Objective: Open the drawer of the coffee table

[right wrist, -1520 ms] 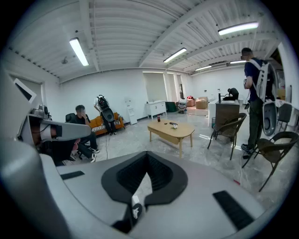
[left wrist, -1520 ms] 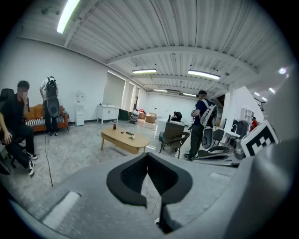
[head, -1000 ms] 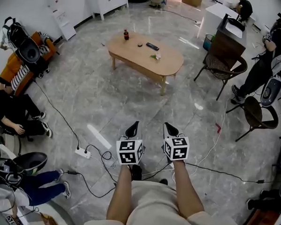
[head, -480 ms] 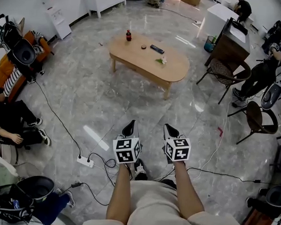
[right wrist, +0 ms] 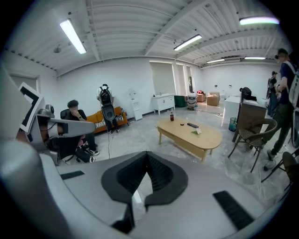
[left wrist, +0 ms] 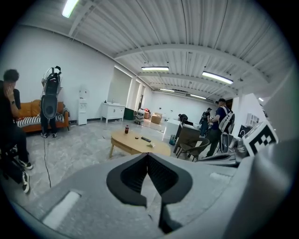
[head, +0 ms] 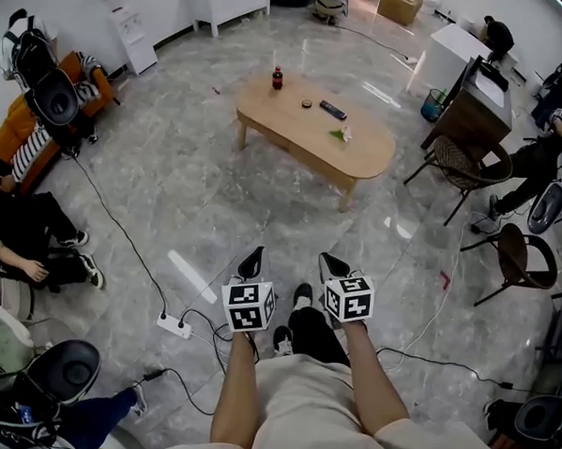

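**A:** Starting at the tools, what state are they in?

**B:** The left tool [head: 252,262] and the right tool [head: 333,265] both have their jaws pressed together with nothing between them. They hang side by side in front of the person's waist, pointing forward and somewhat down at the floor [head: 170,194].

**A:** Where is the coffee table [head: 279,114] from there?

**B:** It is well apart from both tools, across bare floor. It lies straight ahead and a little toward the right tool's side. The oval tabletop runs slantwise from far left to near right, so one long edge faces the tools. A bottle [head: 277,78] stands at its far left end and a remote [head: 333,110] lies near the middle.

**A:** Can you see the drawer?

**B:** I cannot pick out a front or a handle from here. My guess is that it sits in the band under the long edge.

**A:** Which hand should go for it?

**B:** I judge the right slightly nearer, though neither is within reach. The gap has to be closed first, and the jaws must part before they can take a handle.
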Motion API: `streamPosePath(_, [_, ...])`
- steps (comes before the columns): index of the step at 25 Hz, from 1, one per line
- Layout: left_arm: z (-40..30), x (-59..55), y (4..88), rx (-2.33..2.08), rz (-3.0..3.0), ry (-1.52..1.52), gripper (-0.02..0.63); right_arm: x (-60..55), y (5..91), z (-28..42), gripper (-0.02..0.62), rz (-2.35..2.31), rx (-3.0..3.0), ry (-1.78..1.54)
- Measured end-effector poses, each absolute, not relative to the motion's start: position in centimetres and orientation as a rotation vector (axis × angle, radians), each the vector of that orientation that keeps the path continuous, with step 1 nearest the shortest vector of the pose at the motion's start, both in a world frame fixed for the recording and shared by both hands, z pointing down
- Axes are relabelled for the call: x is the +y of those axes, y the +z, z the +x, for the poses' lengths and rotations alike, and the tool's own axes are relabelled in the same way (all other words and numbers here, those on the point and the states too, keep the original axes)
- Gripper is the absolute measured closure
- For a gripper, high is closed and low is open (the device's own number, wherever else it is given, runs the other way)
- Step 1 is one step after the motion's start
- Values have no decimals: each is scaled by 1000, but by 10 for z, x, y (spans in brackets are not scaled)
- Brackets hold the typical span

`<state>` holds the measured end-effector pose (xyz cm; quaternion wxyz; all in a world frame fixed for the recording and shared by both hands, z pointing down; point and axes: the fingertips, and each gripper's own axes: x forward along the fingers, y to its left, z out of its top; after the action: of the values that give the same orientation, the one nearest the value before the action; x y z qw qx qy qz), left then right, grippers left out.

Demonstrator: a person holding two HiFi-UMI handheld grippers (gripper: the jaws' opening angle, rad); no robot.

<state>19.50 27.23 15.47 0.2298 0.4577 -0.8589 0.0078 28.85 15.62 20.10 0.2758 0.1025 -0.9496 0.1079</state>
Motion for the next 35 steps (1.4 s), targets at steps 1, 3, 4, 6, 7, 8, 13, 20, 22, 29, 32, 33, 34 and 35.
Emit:
streamPosePath(1, [190, 276, 156, -2365, 1250, 16, 597, 155, 201, 284, 580, 275, -2553, 302])
streamPosePath(3, [175, 283, 157, -2373, 1218, -6, 597, 154, 200, 276, 580, 269, -2555, 317])
streamPosePath(4, [166, 285, 158, -2380, 1196, -19, 597, 155, 200, 272, 580, 259, -2551, 312])
streamPosePath(6, [149, 287, 158, -2392, 1161, -32, 597, 154, 206, 264, 580, 245, -2533, 290])
streamPosePath(7, [141, 286, 157, -2396, 1155, -30, 597, 152, 209, 258, 580, 248, -2524, 288])
streamPosePath(8, [134, 284, 156, -2398, 1156, -24, 597, 149, 211, 251, 580, 256, -2520, 296])
streamPosePath(13, [102, 267, 155, -2421, 1135, -35, 595, 126, 204, 218, 580, 245, -2555, 368])
streamPosePath(20, [37, 222, 165, -2401, 1103, -3, 595, 54, 192, 157, 580, 330, -2576, 458])
streamPosePath(22, [21, 201, 159, -2381, 1130, -16, 597, 32, 181, 137, 580, 342, -2595, 492])
streamPosePath(29, [-33, 133, 156, -2270, 1228, 43, 597, -35, 180, 77, 580, 417, -2593, 597])
streamPosePath(32, [-52, 101, 162, -2210, 1265, 48, 597, -66, 195, 59, 580, 479, -2567, 683])
streamPosePath(33, [-57, 90, 164, -2202, 1274, 57, 597, -76, 200, 54, 580, 499, -2556, 708])
streamPosePath(34, [-62, 80, 166, -2196, 1281, 71, 597, -85, 204, 51, 580, 514, -2547, 724])
streamPosePath(35, [-67, 69, 169, -2191, 1287, 86, 597, -95, 207, 48, 580, 526, -2542, 730])
